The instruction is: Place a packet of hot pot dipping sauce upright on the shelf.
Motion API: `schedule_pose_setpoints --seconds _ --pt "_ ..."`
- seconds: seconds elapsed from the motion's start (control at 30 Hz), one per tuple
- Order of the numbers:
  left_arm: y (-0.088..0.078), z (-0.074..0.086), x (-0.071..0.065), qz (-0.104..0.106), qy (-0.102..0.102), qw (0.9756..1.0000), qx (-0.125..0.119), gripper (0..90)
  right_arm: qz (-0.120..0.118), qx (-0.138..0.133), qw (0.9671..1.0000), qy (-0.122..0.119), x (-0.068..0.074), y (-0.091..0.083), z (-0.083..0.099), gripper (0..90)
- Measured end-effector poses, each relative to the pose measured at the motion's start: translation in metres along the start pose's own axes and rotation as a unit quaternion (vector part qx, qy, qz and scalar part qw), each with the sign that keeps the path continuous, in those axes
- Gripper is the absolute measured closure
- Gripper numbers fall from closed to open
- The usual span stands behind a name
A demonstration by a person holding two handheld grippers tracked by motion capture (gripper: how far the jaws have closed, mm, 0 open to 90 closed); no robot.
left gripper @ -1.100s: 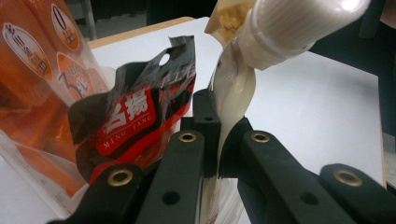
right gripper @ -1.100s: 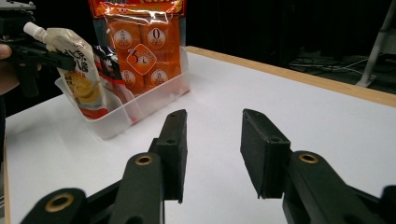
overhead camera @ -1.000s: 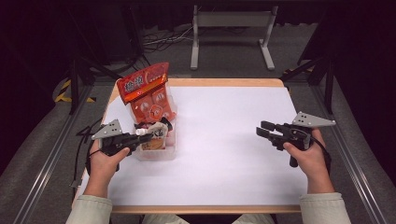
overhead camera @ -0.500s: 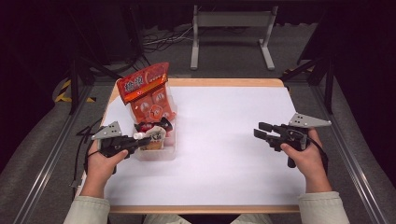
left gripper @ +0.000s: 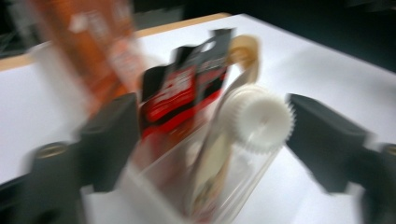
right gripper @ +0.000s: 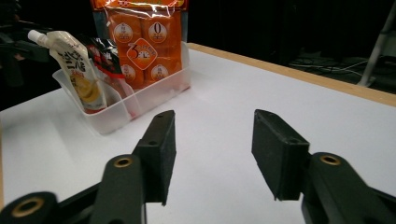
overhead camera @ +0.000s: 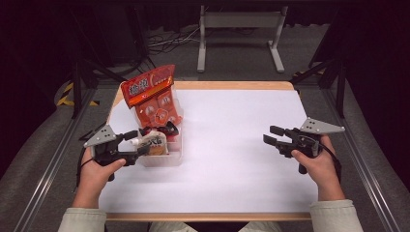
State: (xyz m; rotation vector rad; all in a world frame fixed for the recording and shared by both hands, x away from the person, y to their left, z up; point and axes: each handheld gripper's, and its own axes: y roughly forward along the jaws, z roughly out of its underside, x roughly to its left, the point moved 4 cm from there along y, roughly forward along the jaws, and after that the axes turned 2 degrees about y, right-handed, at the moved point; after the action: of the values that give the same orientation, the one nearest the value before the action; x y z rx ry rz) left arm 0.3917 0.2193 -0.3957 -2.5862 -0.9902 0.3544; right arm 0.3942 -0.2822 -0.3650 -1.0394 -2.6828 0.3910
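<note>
A white spout pouch [overhead camera: 155, 143] with a ribbed white cap [left gripper: 259, 119] stands at the near end of a clear plastic bin [overhead camera: 167, 158]. My left gripper [overhead camera: 138, 143] sits at the bin's left end. Its jaws have just been opening and now stand on either side of the cap without touching it. Behind the pouch [left gripper: 212, 172] stand a black and red pack [left gripper: 187, 88] and a tall orange snack bag [overhead camera: 151, 95]. My right gripper [overhead camera: 271, 135] hovers over the white table at the right. Its jaws have just been opening, with nothing between them [right gripper: 212, 144].
The white tabletop [overhead camera: 232, 145] has a wooden edge [overhead camera: 227, 85] at the back. Seen from the right gripper, the bin [right gripper: 116, 114] holds the pouch [right gripper: 79, 70] and the orange bag [right gripper: 144, 42] at the far left. A metal stand [overhead camera: 239, 21] is on the floor beyond.
The left jaws, shut on the pouch's cap before, have opened and let it go; the pouch stays in the bin. The right jaws have spread wider.
</note>
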Motion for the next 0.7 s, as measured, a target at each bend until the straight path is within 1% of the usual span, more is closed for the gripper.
schedule_pose_setpoints --seconds 0.03,0.07,0.1,0.13,0.17,0.2,0.23,0.3,0.33,0.37,0.43,0.5,0.57,0.6,0.67,0.7 --pt "-0.004 0.002 0.001 -0.012 -0.007 0.9996 0.024 11.1 0.006 -0.003 1.0 -0.001 0.0 -0.002 0.0 45.2" --pt "-0.008 0.004 0.0 -0.021 -0.01 0.9989 0.042 6.0 0.012 -0.006 0.9999 -0.005 0.0 -0.004 0.001 42.0" --pt "-0.015 0.005 -0.001 -0.028 0.001 0.9986 0.044 5.1 0.02 -0.011 0.9997 -0.005 0.0 -0.007 0.001 39.2" --pt "-0.019 0.007 -0.001 -0.03 0.005 0.9987 0.041 5.8 0.028 -0.02 0.9994 -0.005 0.001 -0.011 0.001 35.6" --pt "-0.022 0.008 -0.002 -0.028 -0.001 0.9989 0.039 5.3 0.034 -0.029 0.999 -0.004 0.002 -0.013 0.0 32.3" --pt "-0.026 0.011 -0.001 -0.026 -0.006 0.9989 0.038 5.3 0.034 -0.036 0.9988 -0.005 0.003 -0.015 0.0 30.8" --pt "-0.029 0.013 0.0 -0.029 -0.006 0.9988 0.04 5.4 0.036 -0.04 0.9986 -0.007 0.005 -0.018 0.0 30.1" --pt "-0.033 0.017 0.002 -0.045 -0.002 0.9978 0.048 5.4 0.044 -0.038 0.9982 -0.015 0.007 -0.022 0.003 28.5" --pt "-0.035 0.019 0.003 -0.053 -0.001 0.9976 0.046 5.4 0.047 -0.035 0.9981 -0.018 0.007 -0.025 0.006 28.1" --pt "-0.036 0.021 0.003 -0.056 -0.002 0.9975 0.042 5.4 0.055 -0.03 0.9979 -0.019 0.006 -0.029 0.009 27.9" --pt "-0.036 0.025 0.003 -0.061 -0.001 0.9975 0.037 5.4 0.065 -0.029 0.9974 -0.015 0.005 -0.036 0.016 27.8" --pt "-0.036 0.03 0.003 -0.061 -0.003 0.9978 0.026 5.5 0.076 -0.031 0.9966 -0.011 0.001 -0.043 0.024 27.8" --pt "-0.035 0.035 0.004 -0.061 -0.01 0.998 0.01 5.6 0.086 -0.033 0.9957 -0.005 -0.002 -0.049 0.032 27.8" --pt "-0.035 0.038 0.004 -0.058 -0.011 0.9982 0.004 5.7 0.09 -0.035 0.9954 -0.004 -0.004 -0.051 0.035 27.8" --pt "-0.033 0.045 0.005 -0.059 -0.013 0.9981 -0.007 5.9 0.098 -0.04 0.9944 0.004 -0.007 -0.055 0.043 27.3" --pt "-0.032 0.047 0.005 -0.06 -0.014 0.9981 -0.008 5.8 0.104 -0.04 0.9938 0.005 -0.009 -0.057 0.048 27.3"
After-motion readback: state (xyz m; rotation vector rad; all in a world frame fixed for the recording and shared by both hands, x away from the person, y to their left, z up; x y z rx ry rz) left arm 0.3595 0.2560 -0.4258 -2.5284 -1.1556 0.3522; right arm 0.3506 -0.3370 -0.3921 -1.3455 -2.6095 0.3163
